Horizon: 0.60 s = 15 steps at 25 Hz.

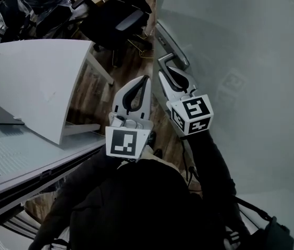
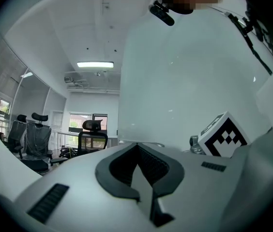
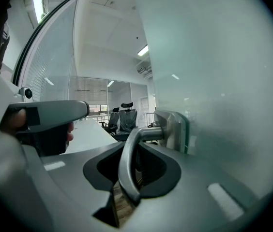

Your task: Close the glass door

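Clenching right gripper [image 3: 139,143] on metal lever handle [image 3: 126,170], fixed near the edge of glass door [image 1: 256,61]. Holding left gripper [image 1: 147,78] just beside the right one, jaws pressed together, grasping nothing. Noting white desk [image 1: 32,72] well apart from door, on left gripper's side.

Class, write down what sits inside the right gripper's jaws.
The metal handle runs between the jaws of the right gripper, which close on it. Its mount on the door shows just beyond. The handle covers the pad faces behind it.
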Tool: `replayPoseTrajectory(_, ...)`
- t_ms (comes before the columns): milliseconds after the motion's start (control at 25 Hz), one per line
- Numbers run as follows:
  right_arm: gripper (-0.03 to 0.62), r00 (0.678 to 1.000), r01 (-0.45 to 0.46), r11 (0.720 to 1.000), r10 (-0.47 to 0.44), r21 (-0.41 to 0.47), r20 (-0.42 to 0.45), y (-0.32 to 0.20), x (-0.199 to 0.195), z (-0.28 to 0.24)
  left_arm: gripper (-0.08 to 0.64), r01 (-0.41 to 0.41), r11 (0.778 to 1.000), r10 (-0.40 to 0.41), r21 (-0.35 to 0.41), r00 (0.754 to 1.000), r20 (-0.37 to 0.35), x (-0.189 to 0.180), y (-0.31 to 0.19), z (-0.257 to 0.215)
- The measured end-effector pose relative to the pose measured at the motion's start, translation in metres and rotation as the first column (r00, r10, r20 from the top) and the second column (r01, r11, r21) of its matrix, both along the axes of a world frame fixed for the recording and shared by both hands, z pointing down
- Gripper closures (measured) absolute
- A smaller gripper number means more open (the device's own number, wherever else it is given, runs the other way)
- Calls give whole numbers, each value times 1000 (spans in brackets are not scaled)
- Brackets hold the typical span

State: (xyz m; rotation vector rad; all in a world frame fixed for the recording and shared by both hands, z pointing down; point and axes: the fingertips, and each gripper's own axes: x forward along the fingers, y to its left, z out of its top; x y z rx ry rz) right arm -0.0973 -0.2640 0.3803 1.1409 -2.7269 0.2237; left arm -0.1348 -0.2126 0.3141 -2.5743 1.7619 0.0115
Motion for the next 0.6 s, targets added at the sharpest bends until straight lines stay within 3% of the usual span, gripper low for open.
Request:
replayPoseTrajectory(240,528,998,62,998,-62,4,4,25,-25,0,563,55,998,-55,-5,998,4,-6,45,2)
replayPoseTrajectory(600,528,985,171,985,-171,7,1,96,-83,-2,563,172,985,-173,-32,985,-11,-50,131,9)
